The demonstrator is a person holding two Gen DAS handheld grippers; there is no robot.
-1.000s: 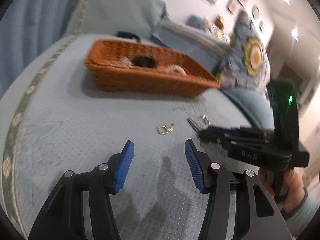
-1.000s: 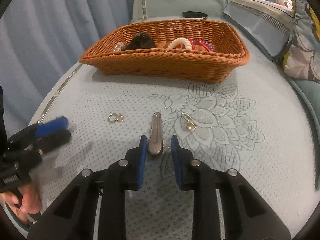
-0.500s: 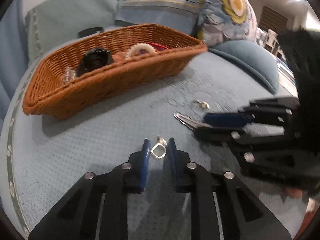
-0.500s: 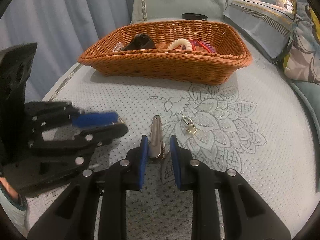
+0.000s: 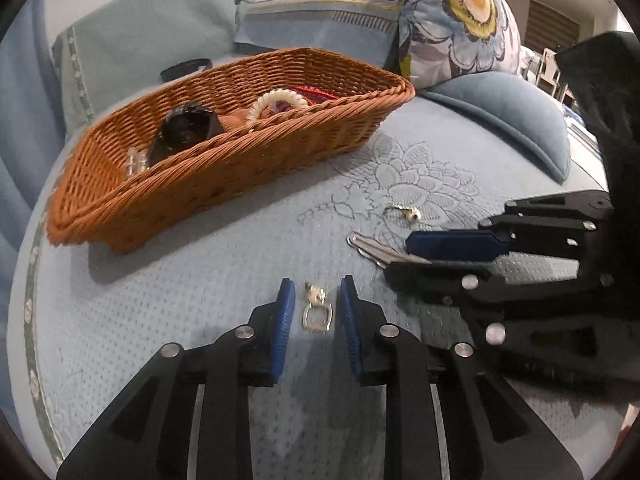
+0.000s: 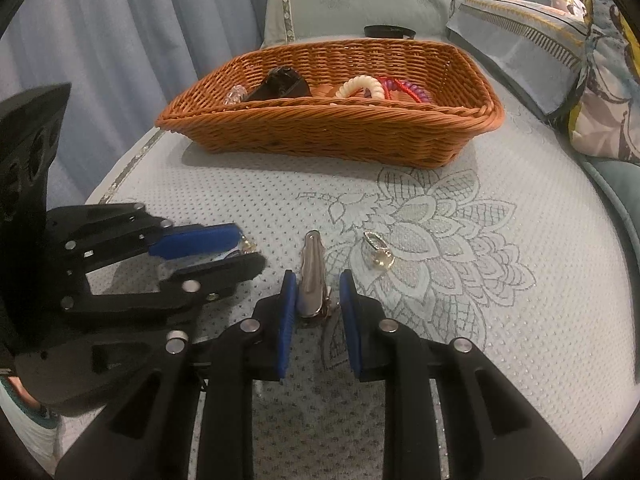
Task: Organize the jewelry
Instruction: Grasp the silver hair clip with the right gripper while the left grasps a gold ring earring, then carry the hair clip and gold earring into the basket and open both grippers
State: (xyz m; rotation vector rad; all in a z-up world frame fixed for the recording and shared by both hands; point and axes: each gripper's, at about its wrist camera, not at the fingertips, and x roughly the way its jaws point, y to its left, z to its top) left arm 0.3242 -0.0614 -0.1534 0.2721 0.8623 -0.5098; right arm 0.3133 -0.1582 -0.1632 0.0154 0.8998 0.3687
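On the bed (image 6: 520, 320), near edge, pale blue quilted cover with a stitched flower. Left gripper (image 5: 316, 292) points down at the cover; a small silver ring (image 5: 317, 316) lies flat between its blue fingers (image 5: 285, 320). The jaws have just been closing in from wide, then eased apart a little. The gap is narrow, with cover showing on both sides of the ring, so neither pad presses it and it is not gripped. Right gripper (image 6: 317, 278) is just beside the left, also angled down, straddling the wide end of a silver clip (image 6: 311, 280). Its fingers (image 6: 287, 320) stand narrowly apart: the left pad is at the clip's edge, a slit shows on the other side, and the clip rests on the cover – not clamped. A second ring (image 6: 378, 254) lies on the stitched flower, just right of the clip and clear of both grippers. The basket (image 6: 320, 136) sits further back, well apart from the loose pieces, and holds a black item, a cream coil and red and purple coils. A floral pillow (image 5: 460, 20) lies behind it.
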